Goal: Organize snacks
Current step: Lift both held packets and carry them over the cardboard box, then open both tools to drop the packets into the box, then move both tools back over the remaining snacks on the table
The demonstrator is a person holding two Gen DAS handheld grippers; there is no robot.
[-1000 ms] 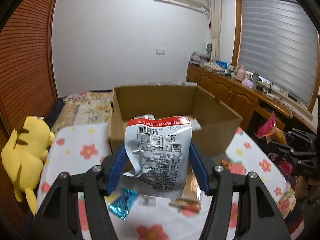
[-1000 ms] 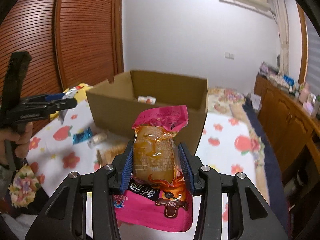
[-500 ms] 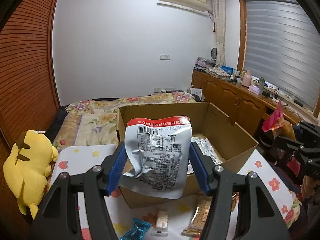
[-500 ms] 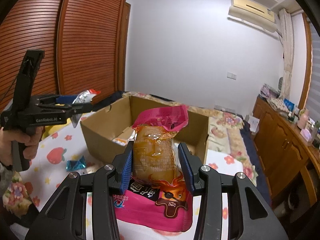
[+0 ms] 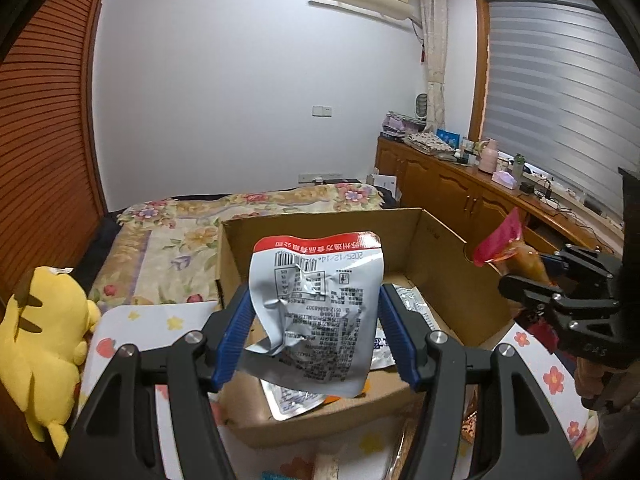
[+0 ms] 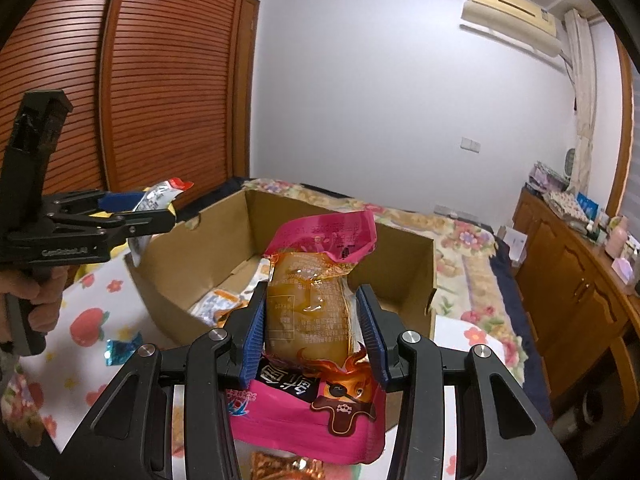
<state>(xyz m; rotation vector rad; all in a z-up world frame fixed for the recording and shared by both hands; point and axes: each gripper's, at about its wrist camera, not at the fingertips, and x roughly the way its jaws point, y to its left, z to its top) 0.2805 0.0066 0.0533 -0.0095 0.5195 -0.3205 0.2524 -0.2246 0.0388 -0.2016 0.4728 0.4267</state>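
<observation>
My left gripper (image 5: 316, 332) is shut on a silver snack pouch with a red top (image 5: 316, 312) and holds it above the near edge of the open cardboard box (image 5: 436, 232). My right gripper (image 6: 312, 324) is shut on a pink and orange snack pack (image 6: 312, 304), held over the box's near corner (image 6: 400, 256). Each gripper shows in the other's view: the right one (image 5: 560, 280) at the box's right side, the left one (image 6: 132, 216) at its left side. Silver and orange packets (image 6: 216, 304) lie inside the box.
A yellow plush toy (image 5: 36, 332) lies left of the floral tablecloth (image 5: 148, 324). Loose snacks lie on the cloth: a blue wrapper (image 6: 120, 350) and an orange packet (image 6: 288, 466). A bed (image 5: 180, 240) stands behind the box, wooden cabinets (image 5: 460, 196) to the right.
Both grippers have risen and moved forward over the box with their packs; the box interior now shows below them.
</observation>
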